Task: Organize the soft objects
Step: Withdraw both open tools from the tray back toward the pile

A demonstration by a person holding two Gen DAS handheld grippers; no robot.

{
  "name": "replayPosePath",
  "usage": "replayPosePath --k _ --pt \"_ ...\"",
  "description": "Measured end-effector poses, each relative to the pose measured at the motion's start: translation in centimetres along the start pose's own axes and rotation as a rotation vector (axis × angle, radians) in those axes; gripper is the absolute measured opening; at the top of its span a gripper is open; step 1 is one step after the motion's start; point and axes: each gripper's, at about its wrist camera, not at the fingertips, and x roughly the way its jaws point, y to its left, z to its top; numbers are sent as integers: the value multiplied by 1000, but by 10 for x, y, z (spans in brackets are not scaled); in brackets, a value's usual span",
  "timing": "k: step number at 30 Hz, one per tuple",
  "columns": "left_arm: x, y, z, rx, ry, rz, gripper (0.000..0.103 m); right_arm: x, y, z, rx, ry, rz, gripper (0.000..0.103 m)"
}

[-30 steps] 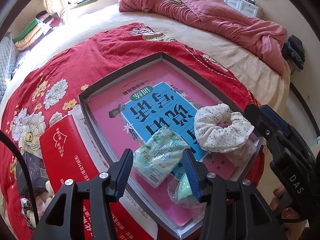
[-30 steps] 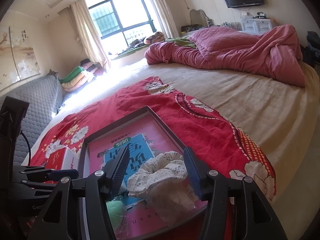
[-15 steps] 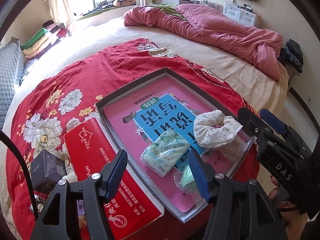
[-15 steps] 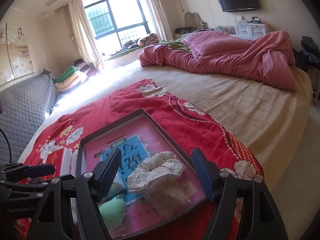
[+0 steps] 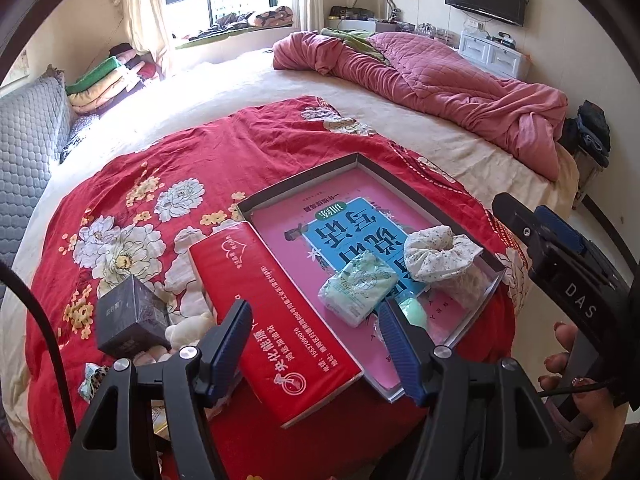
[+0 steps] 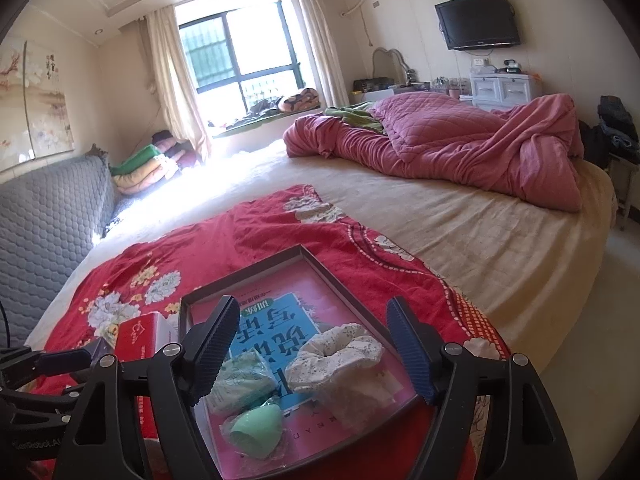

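Observation:
A dark shallow tray (image 5: pixel 296 178) lies on the red flowered cloth with a pink and blue book inside. On the book rest a floral scrunchie (image 5: pixel 440 254), a pale green tissue pack (image 5: pixel 358 288) and a green sponge in clear wrap (image 5: pixel 414 312). My left gripper (image 5: pixel 316 336) hangs open above the red tissue box (image 5: pixel 272 320), nothing between its fingers. My right gripper (image 6: pixel 312 344) hovers over the scrunchie (image 6: pixel 336 354) and tissue pack (image 6: pixel 240 384). Its jaws are opening and its pads touch neither object.
Left of the tray sit a small dark box (image 5: pixel 128 316) and a white plush toy (image 5: pixel 184 332). A rumpled pink quilt (image 5: pixel 460 92) covers the far bed. A grey padded headboard (image 6: pixel 48 224) stands at left. The bed's edge drops off at right.
Both grippers have lifted and drawn back from the tray while their jaws widened. The left let go of the tissue pack and the right of the scrunchie; both lie on the book.

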Motion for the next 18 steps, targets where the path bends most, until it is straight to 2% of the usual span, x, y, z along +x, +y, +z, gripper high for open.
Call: replayPosePath --k 13,18 --pt "-33 44 -15 -101 -48 21 66 -31 37 10 -55 -36 52 78" --pt "-46 61 -22 -133 -70 61 66 -41 60 12 -103 -39 73 78"
